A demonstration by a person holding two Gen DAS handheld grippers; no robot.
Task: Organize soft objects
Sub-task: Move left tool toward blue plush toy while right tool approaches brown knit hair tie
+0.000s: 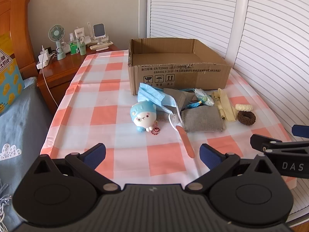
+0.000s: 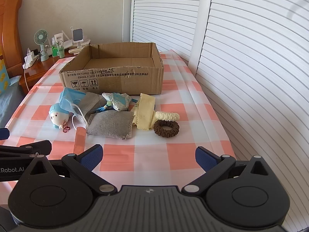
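Observation:
An empty cardboard box (image 1: 179, 73) (image 2: 114, 79) stands at the back of the checked table. In front of it lie a blue plush toy (image 1: 143, 117) (image 2: 58, 117), a blue face mask (image 1: 152, 96) (image 2: 70, 98), a grey pouch (image 1: 202, 119) (image 2: 112, 124), a patterned sachet (image 1: 204, 99) (image 2: 116, 101), a yellow cloth (image 1: 224, 104) (image 2: 144, 114), a cream scrunchie (image 1: 243, 107) (image 2: 167, 115) and a brown scrunchie (image 1: 246, 117) (image 2: 166, 128). My left gripper (image 1: 152, 157) is open and empty, near the front edge. My right gripper (image 2: 148, 157) is open and empty, beside it.
A wooden nightstand (image 1: 63, 65) with a small fan (image 1: 56, 33), bottles and a charger stands at the far left. White louvred doors (image 2: 251, 58) run along the right. A bed with blue bedding (image 1: 19, 119) lies left of the table.

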